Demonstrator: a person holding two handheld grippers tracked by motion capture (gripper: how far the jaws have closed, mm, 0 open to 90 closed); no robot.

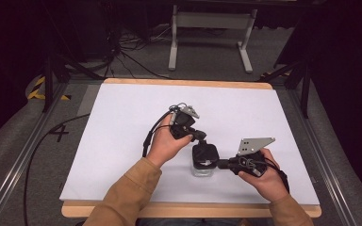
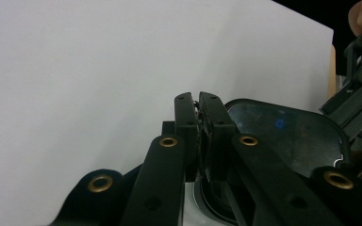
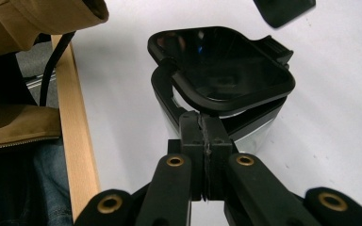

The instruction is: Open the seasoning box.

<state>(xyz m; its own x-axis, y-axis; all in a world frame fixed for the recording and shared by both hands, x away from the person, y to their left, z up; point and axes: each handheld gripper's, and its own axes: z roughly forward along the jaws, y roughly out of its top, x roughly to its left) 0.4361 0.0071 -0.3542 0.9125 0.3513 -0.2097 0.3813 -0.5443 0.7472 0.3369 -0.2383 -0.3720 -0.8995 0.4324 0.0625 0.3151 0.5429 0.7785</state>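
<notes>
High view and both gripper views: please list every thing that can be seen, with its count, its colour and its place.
container: 1, clear body, near the front middle of the board.
lid: 1, black and glossy, on top of the container, tilted with one side raised.
board: 1, white top with a wooden edge, covers the table.
metal frame: 1, light grey, on the floor behind the table.
cables: several, black, on the floor at the back left.
striped tape: 1 patch, yellow and black, on the floor at the left.
left gripper: 1, black, jaws shut, at the lid's edge.
right gripper: 1, black, jaws shut, at the lid's near rim.
sleeves: 2, tan, from the bottom.
</notes>
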